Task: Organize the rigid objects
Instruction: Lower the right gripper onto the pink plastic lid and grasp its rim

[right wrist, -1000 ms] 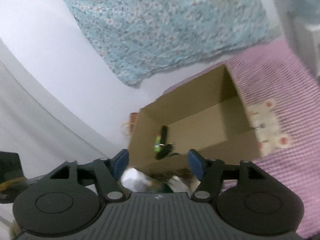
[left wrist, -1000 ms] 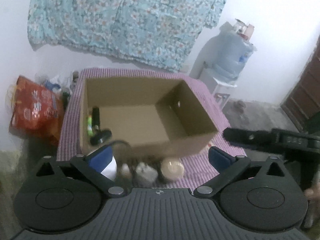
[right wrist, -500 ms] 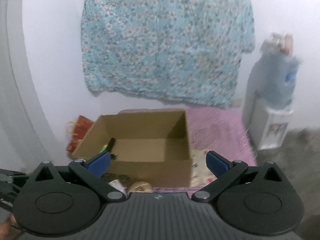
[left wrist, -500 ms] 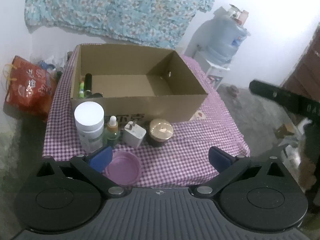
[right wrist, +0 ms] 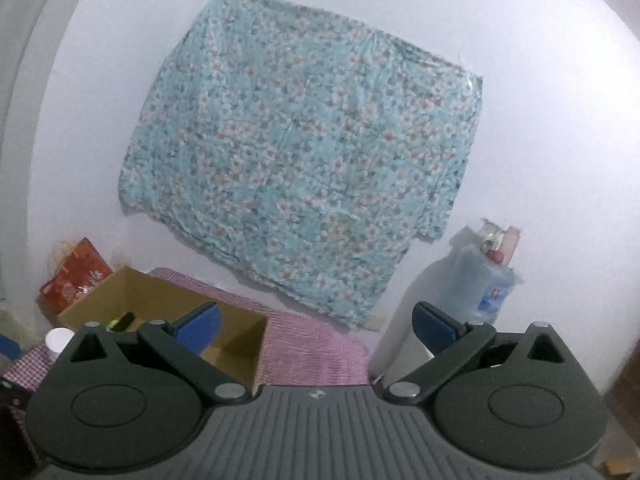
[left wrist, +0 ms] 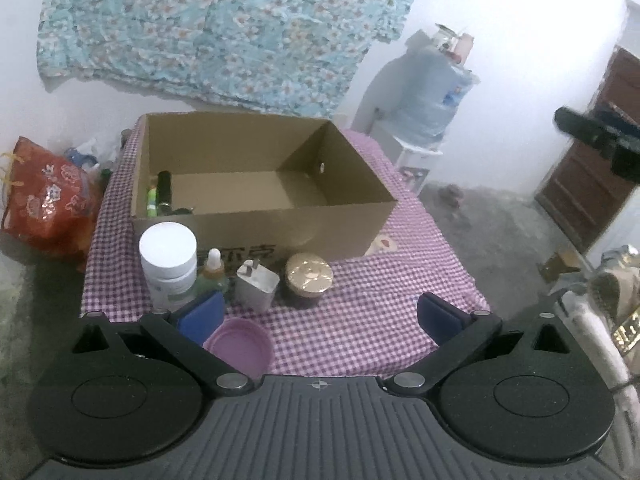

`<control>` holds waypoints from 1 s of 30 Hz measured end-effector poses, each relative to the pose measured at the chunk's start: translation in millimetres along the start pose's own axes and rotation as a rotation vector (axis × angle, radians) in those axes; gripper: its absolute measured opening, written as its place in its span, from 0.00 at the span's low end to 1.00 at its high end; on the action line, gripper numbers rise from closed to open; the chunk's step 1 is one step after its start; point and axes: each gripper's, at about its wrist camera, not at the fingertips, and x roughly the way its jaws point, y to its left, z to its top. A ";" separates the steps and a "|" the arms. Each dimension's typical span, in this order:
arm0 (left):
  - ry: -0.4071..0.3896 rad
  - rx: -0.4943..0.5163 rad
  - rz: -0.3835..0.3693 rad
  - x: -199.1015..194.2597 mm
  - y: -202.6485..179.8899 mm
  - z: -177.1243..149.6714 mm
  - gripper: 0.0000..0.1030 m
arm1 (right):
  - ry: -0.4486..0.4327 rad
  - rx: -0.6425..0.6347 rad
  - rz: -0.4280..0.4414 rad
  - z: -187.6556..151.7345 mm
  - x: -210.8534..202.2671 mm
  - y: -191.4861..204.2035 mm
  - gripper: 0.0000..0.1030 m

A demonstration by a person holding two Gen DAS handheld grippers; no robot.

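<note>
An open cardboard box (left wrist: 256,232) stands on a table with a purple checked cloth (left wrist: 360,312). A black tube (left wrist: 164,192) and a green item (left wrist: 151,202) lie at the box's left inside. In front of the box stand a white jar (left wrist: 168,256), a small dropper bottle (left wrist: 214,268), a white charger plug (left wrist: 256,286), a gold-lidded jar (left wrist: 309,280) and a purple lid (left wrist: 240,346). My left gripper (left wrist: 320,316) is open and empty, held back above the table's near edge. My right gripper (right wrist: 316,326) is open and empty, raised high and aimed at the wall; the box (right wrist: 132,300) shows low on its left.
A floral cloth (left wrist: 220,32) hangs on the white wall. A red bag (left wrist: 44,204) sits left of the table. A water bottle dispenser (left wrist: 428,108) stands at the right, a brown door (left wrist: 592,184) further right. The right gripper's body (left wrist: 600,136) shows at the right edge.
Both grippers have pulled back and up from the box. The right gripper has tilted up toward the wall. The items in front of the box came into full view.
</note>
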 end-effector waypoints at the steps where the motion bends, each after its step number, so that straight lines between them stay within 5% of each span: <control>1: 0.006 0.001 0.002 2.6 0.0 -1.1 1.00 | 0.005 0.008 0.028 -7.5 2.2 4.4 1.00; 9: 0.091 0.020 0.106 28.9 7.9 -19.7 1.00 | 0.264 0.317 0.357 -78.4 50.9 33.3 1.00; 17: 0.229 0.042 0.200 71.9 16.4 -32.8 1.00 | 0.591 0.589 0.548 -130.3 128.2 52.7 0.93; 23: 0.287 0.037 0.237 96.4 25.1 -36.7 0.94 | 0.704 0.600 0.624 -151.8 149.6 81.5 0.71; 30: 0.328 0.046 0.245 111.9 34.5 -38.7 0.77 | 0.745 0.568 0.683 -156.5 171.9 107.0 0.59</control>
